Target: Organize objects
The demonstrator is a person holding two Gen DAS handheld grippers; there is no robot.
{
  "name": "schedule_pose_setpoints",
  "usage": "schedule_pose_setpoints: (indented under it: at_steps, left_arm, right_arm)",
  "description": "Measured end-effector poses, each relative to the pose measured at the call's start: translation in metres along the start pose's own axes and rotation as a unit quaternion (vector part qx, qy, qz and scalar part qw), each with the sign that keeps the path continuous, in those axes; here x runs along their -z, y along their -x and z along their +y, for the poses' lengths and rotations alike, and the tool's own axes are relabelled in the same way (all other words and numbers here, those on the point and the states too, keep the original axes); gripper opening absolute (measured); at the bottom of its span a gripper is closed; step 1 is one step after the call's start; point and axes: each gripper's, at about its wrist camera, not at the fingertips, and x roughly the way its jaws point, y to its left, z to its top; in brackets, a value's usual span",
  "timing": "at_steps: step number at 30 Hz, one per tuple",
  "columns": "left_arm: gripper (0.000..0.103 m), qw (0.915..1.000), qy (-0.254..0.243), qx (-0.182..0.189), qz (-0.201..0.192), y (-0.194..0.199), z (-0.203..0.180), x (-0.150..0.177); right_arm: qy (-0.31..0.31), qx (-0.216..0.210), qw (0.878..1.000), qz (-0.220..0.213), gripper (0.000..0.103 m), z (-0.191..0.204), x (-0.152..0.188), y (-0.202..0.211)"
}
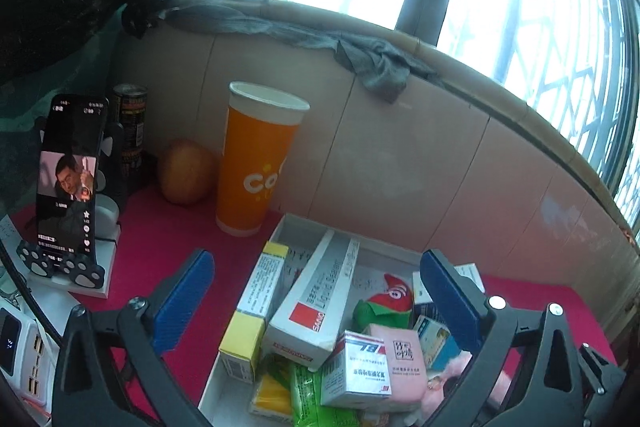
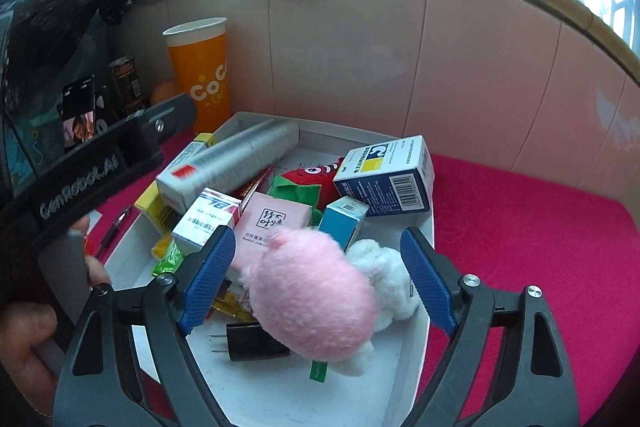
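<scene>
A white tray (image 1: 280, 227) (image 2: 416, 355) on the red mat holds several small boxes, snack packets and plush toys. My left gripper (image 1: 316, 301) stands wide open above its left part, over a long white box (image 1: 320, 291) (image 2: 232, 163) that rests on the pile. My right gripper (image 2: 318, 281) is open over the tray's near end. A pink plush toy (image 2: 316, 295) with a white part (image 2: 384, 267) sits between its blue pads, blurred, with a gap on the right side. A pink tissue pack (image 2: 276, 219) and a blue and white box (image 2: 388, 175) lie beyond it.
An orange paper cup (image 1: 256, 163), a round fruit (image 1: 186, 171), a dark can (image 1: 130, 123) and a phone on a stand (image 1: 68, 175) stand left of the tray. A cardboard wall (image 2: 360, 67) rings the back. A pen (image 2: 116, 223) lies left; red mat (image 2: 520, 227) shows bare to the right.
</scene>
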Motion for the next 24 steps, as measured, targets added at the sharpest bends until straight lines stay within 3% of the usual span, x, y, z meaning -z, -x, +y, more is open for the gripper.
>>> schedule_pose_setpoints:
  at_steps: [6,13,24]
  left_arm:
    - [0.103,0.9997,-0.007,0.001,-0.023,0.008,-0.005,-0.003]
    - [0.103,0.9998,-0.008,-0.004,-0.019,0.007,-0.004,-0.003]
    - [0.103,0.9999,0.001,-0.008,-0.015,0.006,-0.002,0.000]
  right_arm:
    - [0.020,0.013,0.999,-0.026,0.090,0.005,0.006,0.015]
    - [0.013,0.021,0.998,-0.051,0.090,-0.004,0.013,0.036]
    - [-0.030,0.025,0.999,-0.036,0.090,-0.033,0.037,0.047]
